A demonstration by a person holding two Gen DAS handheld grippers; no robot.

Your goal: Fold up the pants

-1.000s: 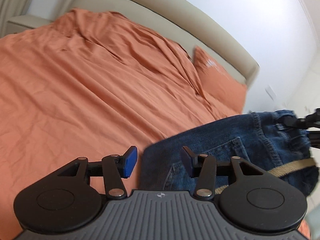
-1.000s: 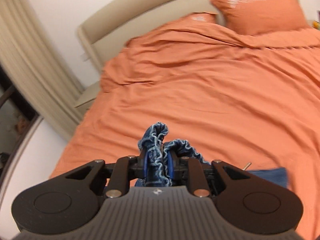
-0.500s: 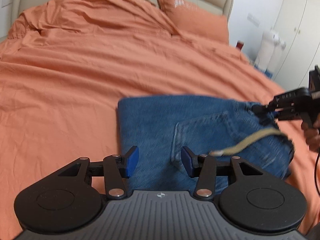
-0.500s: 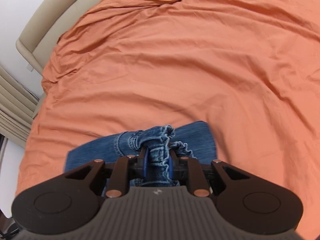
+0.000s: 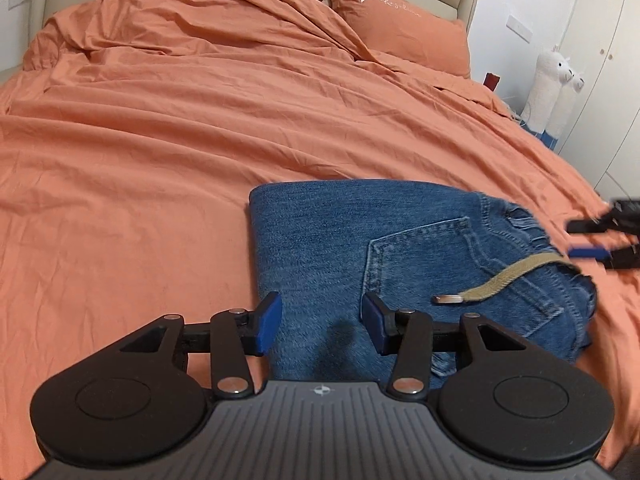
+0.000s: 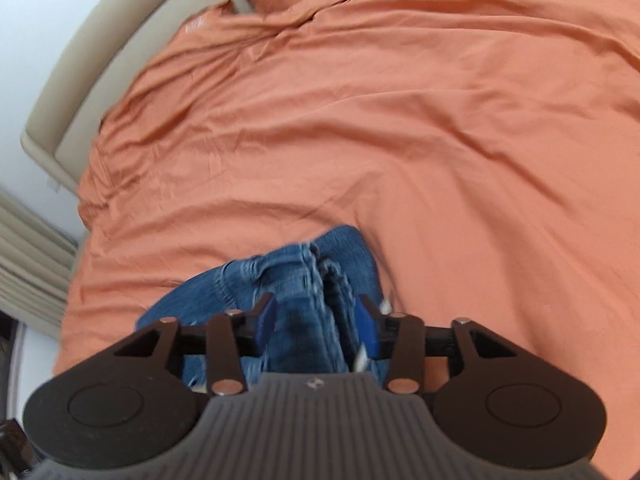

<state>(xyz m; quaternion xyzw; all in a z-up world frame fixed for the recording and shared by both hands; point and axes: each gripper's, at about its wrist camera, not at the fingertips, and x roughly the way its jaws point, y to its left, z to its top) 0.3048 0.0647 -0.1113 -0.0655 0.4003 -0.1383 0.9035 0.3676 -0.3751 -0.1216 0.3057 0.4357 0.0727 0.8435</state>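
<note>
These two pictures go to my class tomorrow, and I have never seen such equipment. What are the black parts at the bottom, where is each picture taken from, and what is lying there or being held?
Each black part is a hand-held two-finger gripper carried by a person, with a camera looking along its fingers. One picture comes from the left gripper, the other from the right gripper. Folded blue jeans with a tan drawstring lie on a bed with an orange duvet. The left jaws stand open over the jeans, gripping nothing. The right jaws are opening, with the bunched waistband between them.

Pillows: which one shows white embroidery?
The right pillow, in plain sight with a white flower and lettering near its top edge. The other is mostly buried under the duvet.
</note>
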